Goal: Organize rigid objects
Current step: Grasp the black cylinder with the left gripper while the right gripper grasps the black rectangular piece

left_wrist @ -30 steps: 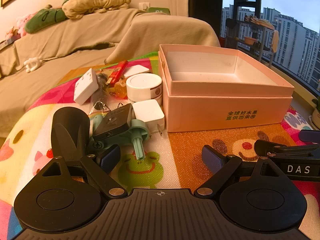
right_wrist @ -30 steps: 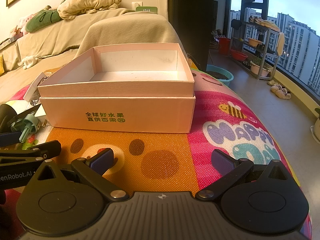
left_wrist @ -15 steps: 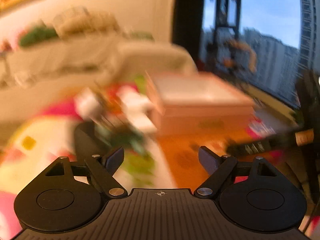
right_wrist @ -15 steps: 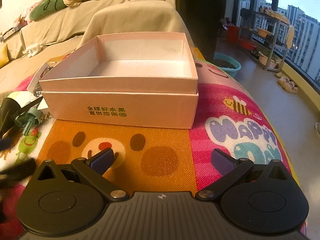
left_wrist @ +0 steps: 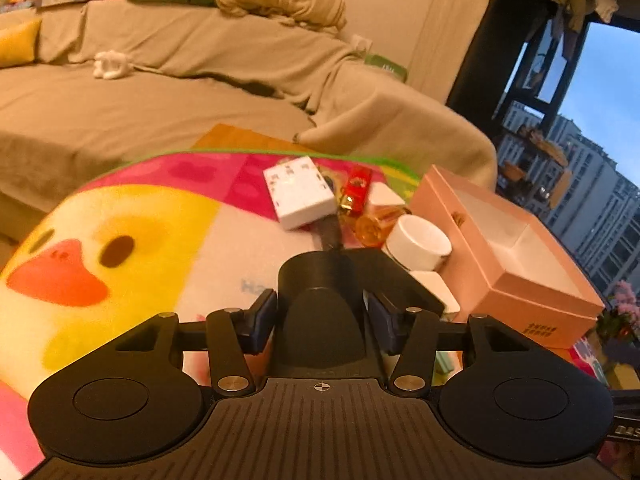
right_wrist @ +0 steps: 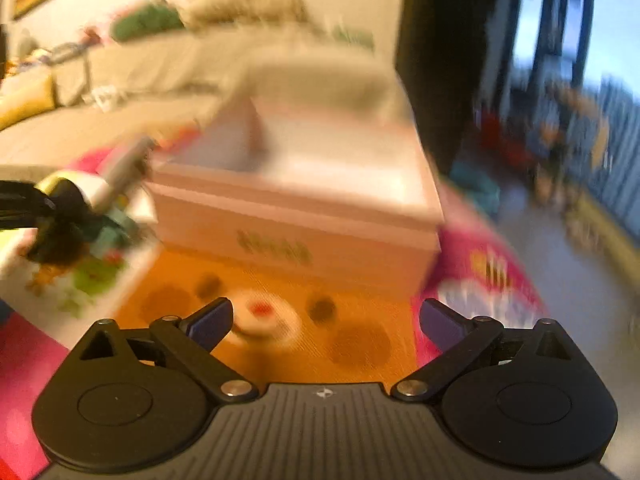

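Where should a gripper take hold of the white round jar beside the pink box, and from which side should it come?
Grip the white round jar across its curved side wall, coming from above or from the front left. The pink box stands close on its right, and a white cube lies in front.

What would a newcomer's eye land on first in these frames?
Probably the black object clamped between the left gripper's fingers, filling the middle of the left view. Next, the open pink box to its right, then the yellow duck face on the mat at left.
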A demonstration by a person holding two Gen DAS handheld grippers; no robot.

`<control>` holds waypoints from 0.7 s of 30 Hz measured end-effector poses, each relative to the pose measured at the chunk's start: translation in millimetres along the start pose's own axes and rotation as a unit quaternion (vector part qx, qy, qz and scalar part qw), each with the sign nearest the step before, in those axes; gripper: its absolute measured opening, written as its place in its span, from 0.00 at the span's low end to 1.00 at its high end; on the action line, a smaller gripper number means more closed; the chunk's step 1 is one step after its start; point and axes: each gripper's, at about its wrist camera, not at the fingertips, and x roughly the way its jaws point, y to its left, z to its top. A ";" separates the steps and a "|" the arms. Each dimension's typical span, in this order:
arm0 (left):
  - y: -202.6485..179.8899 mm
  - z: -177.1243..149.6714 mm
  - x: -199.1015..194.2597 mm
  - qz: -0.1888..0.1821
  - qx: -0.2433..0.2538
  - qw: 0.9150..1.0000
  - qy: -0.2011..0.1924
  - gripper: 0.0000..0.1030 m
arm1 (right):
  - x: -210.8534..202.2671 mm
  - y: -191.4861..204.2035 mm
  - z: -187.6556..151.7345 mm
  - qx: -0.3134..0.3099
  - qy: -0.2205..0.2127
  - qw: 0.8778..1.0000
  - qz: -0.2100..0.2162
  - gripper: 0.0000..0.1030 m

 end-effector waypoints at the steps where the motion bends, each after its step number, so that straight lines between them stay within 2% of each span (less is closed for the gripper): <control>1: 8.0 0.0 -4.4 -0.001 -0.003 1.000 -0.010 0.54 | -7.2 9.8 2.3 -0.012 -0.022 1.000 0.008 0.98; 4: 23.8 0.8 -14.4 0.005 -0.010 1.000 -0.025 0.54 | -17.2 43.2 16.9 -0.043 -0.040 0.995 0.080 0.97; 6: 36.2 0.0 -20.7 0.001 -0.019 0.999 -0.028 0.54 | -14.2 64.7 27.7 -0.054 -0.046 0.991 0.109 0.94; 7: 43.4 -1.4 -23.6 -0.006 -0.028 0.999 -0.031 0.54 | -10.8 76.4 33.2 -0.062 -0.048 0.990 0.115 0.89; 11: 57.8 -3.1 -29.5 -0.030 -0.059 0.996 -0.052 0.54 | 15.4 126.8 55.6 -0.115 -0.045 0.985 0.123 0.64; 14: 55.8 -3.7 -29.3 -0.035 -0.054 0.996 -0.057 0.54 | 39.9 150.8 73.9 -0.131 -0.030 0.984 0.117 0.54; 18: 60.8 -3.9 -29.4 -0.046 -0.068 0.995 -0.062 0.54 | 64.1 168.8 76.7 -0.147 -0.011 0.984 0.098 0.52; 21: 63.3 -5.2 -30.8 -0.053 -0.075 0.994 -0.065 0.54 | 71.7 166.8 70.0 -0.149 0.013 0.984 0.101 0.52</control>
